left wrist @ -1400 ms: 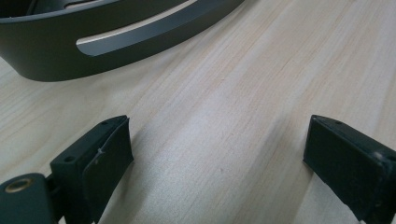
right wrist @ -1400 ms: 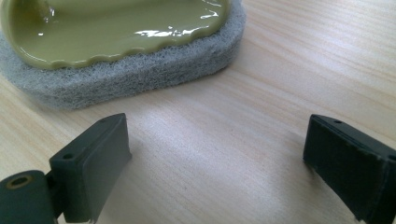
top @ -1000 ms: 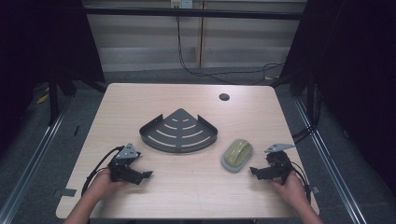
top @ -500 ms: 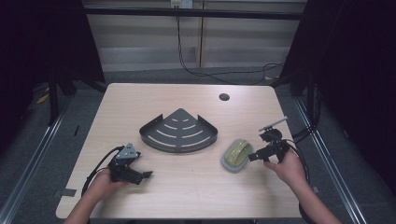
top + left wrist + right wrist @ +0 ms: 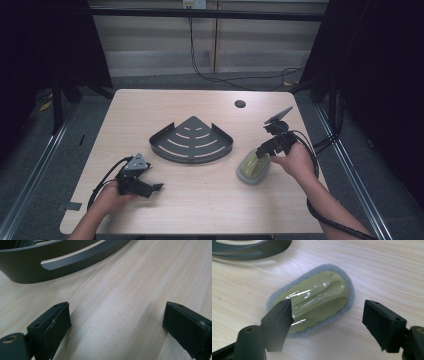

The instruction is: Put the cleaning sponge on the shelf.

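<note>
Right tool lining up on the scrub pad, left tool parked.

Your right tool (image 5: 261, 150) hangs over the scrub pad (image 5: 254, 167), which lies flat on the table (image 5: 200, 210) at about 4 o'clock from the dark corner shelf (image 5: 192, 141) and just apart from it. Its jaws have just been closing but stand spread and straddle the pad's green handle (image 5: 317, 298); pads not pressing on it yet, so no grip. The straddle reads as alignment across the handle's narrow width, the only raised part to pinch. Your left tool (image 5: 150, 188) rests low on the table at roughly 7 o'clock from the shelf, jaws spread wide over bare wood, nothing between them; likely kept clear until the pad is up.
</note>
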Available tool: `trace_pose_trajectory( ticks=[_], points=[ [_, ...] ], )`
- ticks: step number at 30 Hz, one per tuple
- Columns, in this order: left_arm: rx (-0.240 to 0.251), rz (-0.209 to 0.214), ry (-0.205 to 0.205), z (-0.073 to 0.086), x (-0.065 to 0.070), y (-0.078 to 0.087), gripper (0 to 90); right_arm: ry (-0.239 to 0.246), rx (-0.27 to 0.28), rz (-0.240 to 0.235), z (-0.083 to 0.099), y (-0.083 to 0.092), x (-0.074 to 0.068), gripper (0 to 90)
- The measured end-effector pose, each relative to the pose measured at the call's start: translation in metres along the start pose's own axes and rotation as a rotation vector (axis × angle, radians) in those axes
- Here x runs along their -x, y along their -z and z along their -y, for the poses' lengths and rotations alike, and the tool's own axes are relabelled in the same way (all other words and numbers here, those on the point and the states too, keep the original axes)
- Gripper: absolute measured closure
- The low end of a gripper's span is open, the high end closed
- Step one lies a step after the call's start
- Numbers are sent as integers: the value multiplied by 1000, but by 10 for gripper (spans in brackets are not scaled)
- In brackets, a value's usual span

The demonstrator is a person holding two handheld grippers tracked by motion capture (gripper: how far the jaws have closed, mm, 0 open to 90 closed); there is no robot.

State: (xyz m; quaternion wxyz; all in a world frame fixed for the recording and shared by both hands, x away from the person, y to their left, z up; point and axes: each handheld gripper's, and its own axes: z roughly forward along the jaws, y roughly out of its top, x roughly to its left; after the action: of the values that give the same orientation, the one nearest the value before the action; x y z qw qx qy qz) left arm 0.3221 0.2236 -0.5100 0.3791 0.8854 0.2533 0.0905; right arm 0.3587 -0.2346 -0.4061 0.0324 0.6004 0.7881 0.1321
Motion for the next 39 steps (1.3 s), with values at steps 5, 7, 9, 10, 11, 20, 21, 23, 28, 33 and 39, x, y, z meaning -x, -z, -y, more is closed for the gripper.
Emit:
trace_pose_trajectory(
  ticks=[5,7,9,10,11,20,21,23,28,33,39],
  points=[
    [1,0,0,0,0,0,74,-23,-30,-10,-5,-7,-7,255],
    [0,0,0,0,0,0,74,-33,-51,-4,-7,-11,-10,265],
    [1,0,0,0,0,0,74,-41,-55,2,-7,-11,-12,275],
    [0,0,0,0,0,0,74,-47,-56,-4,-7,-12,-12,280],
    [0,0,0,0,0,0,74,-47,-56,-4,-7,-12,-12,280],
    [0,0,0,0,0,0,74,-113,-80,-29,-5,-18,-14,314],
    [1,0,0,0,0,0,74,-120,-79,-32,-5,-18,-15,317],
    [0,0,0,0,0,0,74,-126,-80,-36,-6,-19,-15,335],
    [1,0,0,0,0,0,74,-140,-90,-33,-7,-21,-17,349],
    [1,0,0,0,0,0,74,-163,-87,-42,-8,-23,-18,355],
    [0,0,0,0,0,0,74,-202,-96,-52,-9,-26,-19,370]
  ],
)
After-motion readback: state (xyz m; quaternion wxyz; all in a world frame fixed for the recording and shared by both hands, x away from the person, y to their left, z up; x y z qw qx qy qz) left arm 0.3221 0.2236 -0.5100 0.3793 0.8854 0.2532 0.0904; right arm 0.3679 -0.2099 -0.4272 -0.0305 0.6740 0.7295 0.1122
